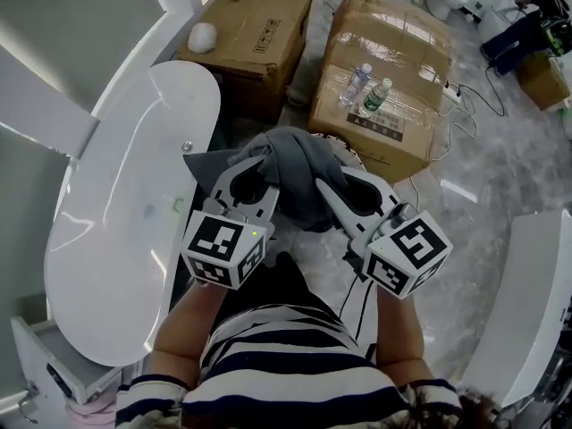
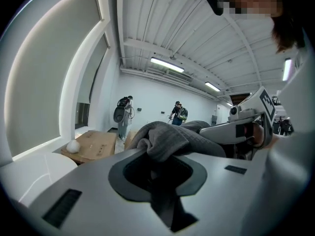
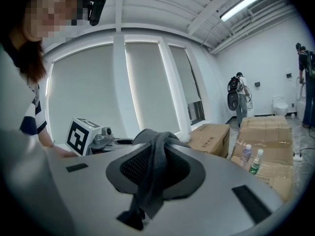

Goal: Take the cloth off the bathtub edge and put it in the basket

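Head view: I hold the grey cloth (image 1: 299, 172) slung crosswise between my left tongs (image 1: 253, 175) and right tongs (image 1: 338, 190), off the bathtub (image 1: 116, 239), which lies to my left. A pale rim just under the bundle is, I judge, the basket (image 1: 351, 159), so the drop is straight down.

Left gripper view: my left tongs (image 2: 157, 168) pinch a thick fold of cloth (image 2: 167, 139).

Right gripper view: my right tongs (image 3: 150, 181) pinch a twisted strand of it (image 3: 156, 154).
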Tool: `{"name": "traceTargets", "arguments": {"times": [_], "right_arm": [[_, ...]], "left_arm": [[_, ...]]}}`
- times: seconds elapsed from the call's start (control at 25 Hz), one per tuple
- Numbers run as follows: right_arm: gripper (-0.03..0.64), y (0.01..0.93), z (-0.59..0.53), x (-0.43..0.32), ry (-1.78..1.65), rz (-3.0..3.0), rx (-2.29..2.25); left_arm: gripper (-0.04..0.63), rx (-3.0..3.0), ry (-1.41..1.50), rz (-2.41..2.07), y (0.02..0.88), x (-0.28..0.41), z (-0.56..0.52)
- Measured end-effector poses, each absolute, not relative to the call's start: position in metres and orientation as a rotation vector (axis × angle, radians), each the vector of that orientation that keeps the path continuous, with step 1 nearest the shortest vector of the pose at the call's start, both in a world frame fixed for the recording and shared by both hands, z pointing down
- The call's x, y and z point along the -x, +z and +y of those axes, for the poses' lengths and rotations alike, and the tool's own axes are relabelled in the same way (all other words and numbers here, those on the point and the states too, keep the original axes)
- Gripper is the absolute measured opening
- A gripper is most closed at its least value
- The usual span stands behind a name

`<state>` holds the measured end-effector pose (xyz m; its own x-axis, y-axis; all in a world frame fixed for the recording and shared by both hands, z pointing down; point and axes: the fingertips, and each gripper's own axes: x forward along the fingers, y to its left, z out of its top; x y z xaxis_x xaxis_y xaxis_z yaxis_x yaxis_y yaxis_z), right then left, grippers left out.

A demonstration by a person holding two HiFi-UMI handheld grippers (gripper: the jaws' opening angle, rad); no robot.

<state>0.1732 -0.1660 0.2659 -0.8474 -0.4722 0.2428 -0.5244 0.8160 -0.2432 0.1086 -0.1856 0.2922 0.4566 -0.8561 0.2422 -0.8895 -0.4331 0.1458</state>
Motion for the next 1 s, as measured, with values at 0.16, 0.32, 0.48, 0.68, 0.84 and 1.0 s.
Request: {"name": "traceTargets", "arguments": {"times": [0.16,0.32,0.48,0.68,0.84,1.0], "right_arm": [[0.083,0.263,-0.168,-0.203,0.45,-2.82,-0.864],[0.083,0.262,-0.171,-0.223,0.462,-2.803,-0.954],[0.083,0.265,-0.178,-0.238,0.471,-2.771,-1.042],[0.083,0.282,-0.189,-0.259,0.537,-2.703,-1.148],[0.083,0.303,-0.2,-0.264,0.596,-2.638,-1.207],[0.083,0.324,-0.211,-0.259,0.64,-2.583,-1.225]], "left_arm": [[0.069,-2.502,0.19,-1.445,0.289,-0.14,-0.191],[0.067,-2.542,0.202,-1.376,0.287,-0.162,-0.197],[0.069,-2.584,0.222,-1.292,0.289,-0.179,-0.208],[0.068,-2.614,0.271,-1.191,0.305,-0.201,-0.221],[0.069,-2.611,0.324,-1.111,0.327,-0.206,-0.232],[0.069,-2.583,0.367,-1.049,0.351,-0.203,-0.243]]}}
